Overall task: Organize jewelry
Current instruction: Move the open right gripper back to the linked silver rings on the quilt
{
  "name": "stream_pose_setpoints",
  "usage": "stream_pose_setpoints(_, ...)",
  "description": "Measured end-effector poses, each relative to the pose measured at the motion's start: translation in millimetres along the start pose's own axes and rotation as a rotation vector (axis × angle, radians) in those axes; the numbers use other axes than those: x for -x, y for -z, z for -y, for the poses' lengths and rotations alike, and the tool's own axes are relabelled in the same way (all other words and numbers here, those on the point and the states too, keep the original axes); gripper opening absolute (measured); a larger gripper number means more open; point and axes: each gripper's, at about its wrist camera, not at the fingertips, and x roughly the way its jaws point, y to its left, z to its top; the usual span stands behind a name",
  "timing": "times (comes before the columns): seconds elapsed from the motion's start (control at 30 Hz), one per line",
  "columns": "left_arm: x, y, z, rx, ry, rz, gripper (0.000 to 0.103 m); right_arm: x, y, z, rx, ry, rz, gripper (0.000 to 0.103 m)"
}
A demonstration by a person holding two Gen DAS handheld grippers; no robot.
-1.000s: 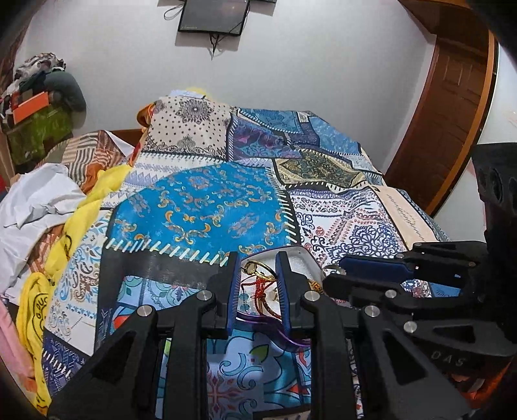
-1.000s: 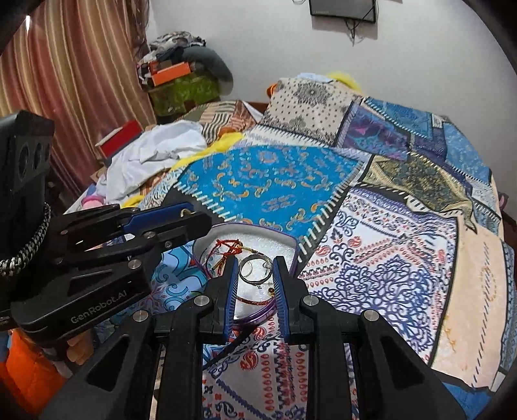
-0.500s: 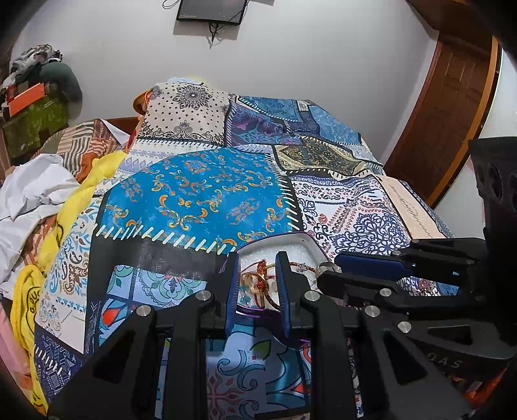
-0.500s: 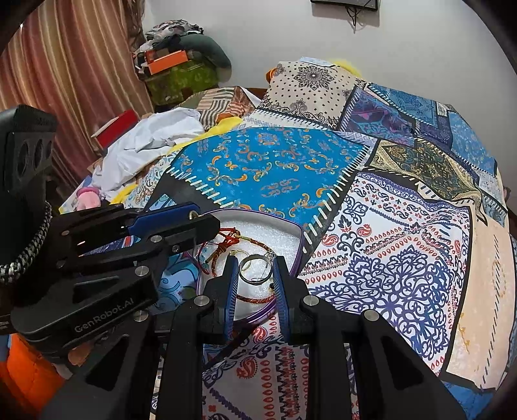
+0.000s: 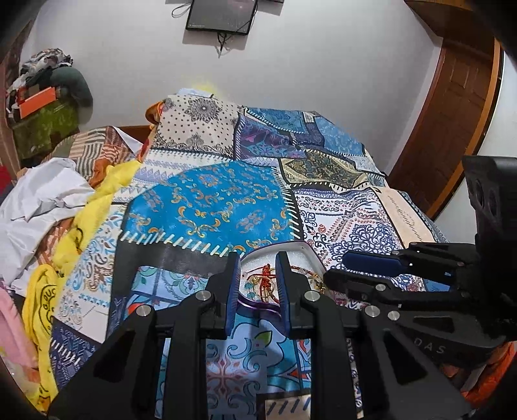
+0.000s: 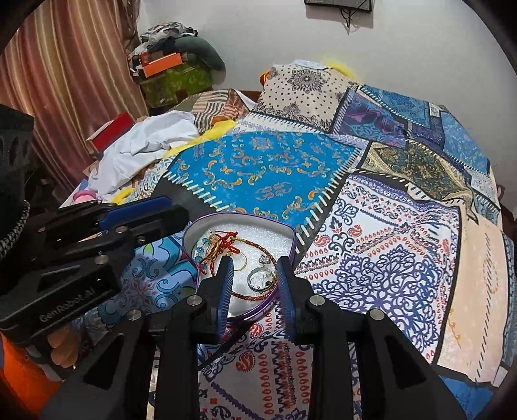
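Purple tin [image 6: 292, 236] set on quilt [image 6: 371, 245], jewelry tangle [image 6: 226, 245] inside. Silver ring [image 6: 260, 279] framed dead ahead of right gripper [image 6: 253, 284]. Both grippers part-open, nothing held. Left gripper [image 5: 257, 278] aimed at red cord [image 5: 266, 278].

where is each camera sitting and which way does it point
Left wrist: on the left gripper, looking along its open fingers to the jewelry tin; the right gripper enters from the right.
Right wrist: on the right gripper, fingers open over the tin; the left gripper shows at left.
Shared: tin, patchwork bedspread, wall screen.
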Motion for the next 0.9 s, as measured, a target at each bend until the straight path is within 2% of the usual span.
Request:
stream_pose_setpoints(0.23, 25, -4, 13, -0.035, -0.019, 0.03, 0.021, 26, -1, -4, 0.006, 0.028, 0.054, 0.025)
stream_pose_setpoints(0.33, 36, -4, 20, -0.044, -0.023, 0.047, 0.026, 41, 0, -5, 0.005, 0.045, 0.081, 0.025)
stream_pose_setpoints(0.43, 46, -5, 28, -0.054, -0.021, 0.06, 0.026, 56, 2, -2, -0.004, 0.059, 0.107, 0.025)
stream_pose_setpoints(0.67, 61, -5, 52, -0.088, -0.012, 0.068, 0.026, 89, 14, 16, -0.052, 0.096, 0.158, 0.025)
stream_pose_setpoints(0.9, 58, -3, 86, -0.145, 0.015, 0.05, 0.029, 117, 31, 47, -0.104, 0.171, 0.191, 0.025)
